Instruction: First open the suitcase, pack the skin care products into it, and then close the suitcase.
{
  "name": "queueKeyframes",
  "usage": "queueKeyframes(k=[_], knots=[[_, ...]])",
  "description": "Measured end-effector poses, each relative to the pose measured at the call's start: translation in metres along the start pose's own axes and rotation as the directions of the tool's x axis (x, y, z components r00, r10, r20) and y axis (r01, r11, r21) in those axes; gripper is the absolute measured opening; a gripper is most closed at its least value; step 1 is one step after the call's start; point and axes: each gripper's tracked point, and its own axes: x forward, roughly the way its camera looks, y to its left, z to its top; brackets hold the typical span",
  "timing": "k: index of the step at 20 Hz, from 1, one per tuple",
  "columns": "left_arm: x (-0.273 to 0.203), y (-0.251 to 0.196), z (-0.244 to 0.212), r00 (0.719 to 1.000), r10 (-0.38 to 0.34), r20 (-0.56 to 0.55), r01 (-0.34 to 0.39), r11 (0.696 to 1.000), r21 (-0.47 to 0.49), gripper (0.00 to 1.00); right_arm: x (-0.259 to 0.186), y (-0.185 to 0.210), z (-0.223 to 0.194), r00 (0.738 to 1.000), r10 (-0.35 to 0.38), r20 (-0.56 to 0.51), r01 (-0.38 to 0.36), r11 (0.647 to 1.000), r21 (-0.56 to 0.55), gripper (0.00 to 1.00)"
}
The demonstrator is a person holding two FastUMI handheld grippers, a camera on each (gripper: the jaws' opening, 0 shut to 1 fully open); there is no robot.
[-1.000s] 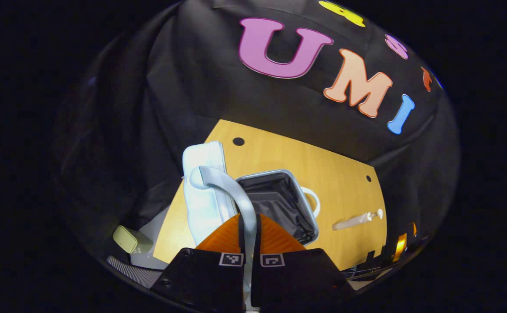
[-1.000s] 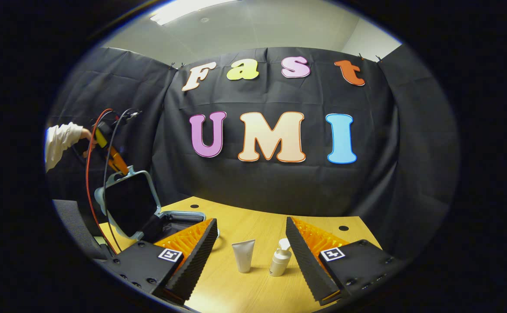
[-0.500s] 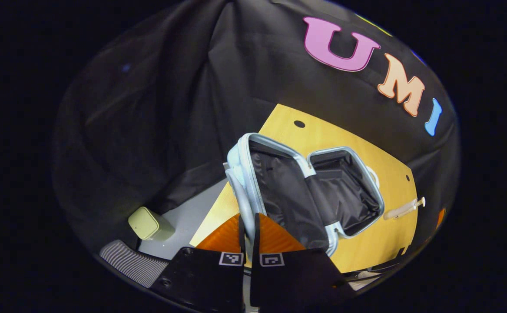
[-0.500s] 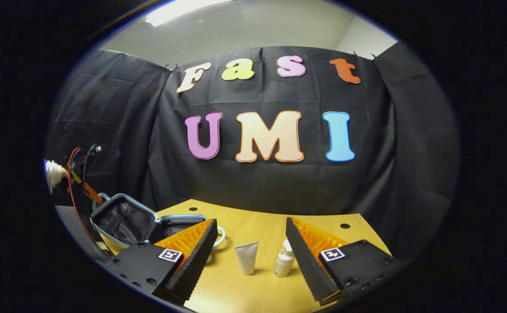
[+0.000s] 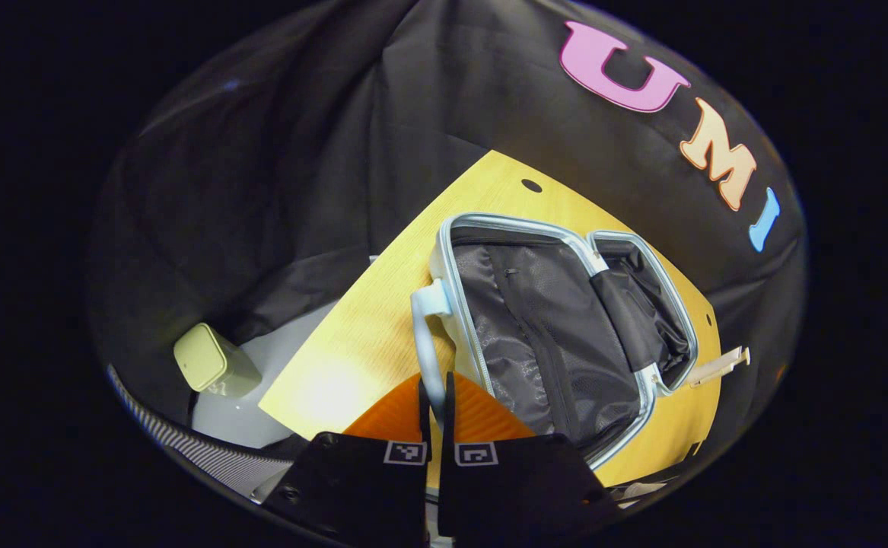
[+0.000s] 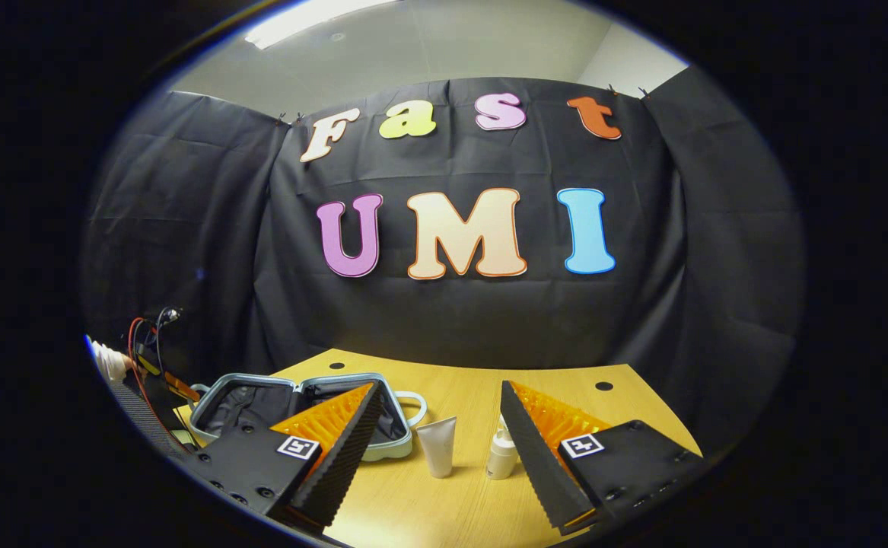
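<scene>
Left gripper view: left gripper (image 5: 434, 407), jaws pinching suitcase (image 5: 558, 342) handle (image 5: 427, 342), lid laid open on tabletop (image 5: 367, 335). Right gripper (image 6: 436, 434), jaws wide, hovers near tube (image 6: 438, 446) and pump bottle (image 6: 501, 450).

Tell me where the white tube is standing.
In the right gripper view, the white tube stands on the table, between the open suitcase and the pump bottle.
</scene>
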Motion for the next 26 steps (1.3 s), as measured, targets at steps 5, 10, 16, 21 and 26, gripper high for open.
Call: queueKeyframes(k=[5,10,16,21,26], knots=[[0.005,0.022,-0.007,0.999,0.037,0.02,-0.036,0.999,-0.004,0.08,-0.001,-0.004,-0.002,1.0,-0.018,-0.006,0.018,1.0,-0.012,0.99],[-0.024,0.047,0.012,0.971,0.185,0.149,-0.189,0.982,0.011,1.0,0.007,-0.007,-0.005,1.0,-0.014,-0.014,0.013,1.0,-0.017,0.99],[-0.089,-0.052,0.057,0.922,0.092,0.375,-0.147,0.982,0.121,0.96,0.019,-0.017,-0.015,0.999,-0.009,-0.04,0.009,1.0,-0.012,0.99],[-0.11,-0.212,0.064,0.853,-0.135,0.504,0.0,0.966,0.258,0.96,0.036,-0.034,-0.026,0.998,-0.01,-0.062,0.01,1.0,-0.004,0.99],[-0.096,-0.383,0.022,0.776,-0.415,0.476,0.247,0.893,0.376,0.96,0.059,-0.054,-0.037,0.997,-0.008,-0.082,0.007,1.0,-0.017,0.99]])
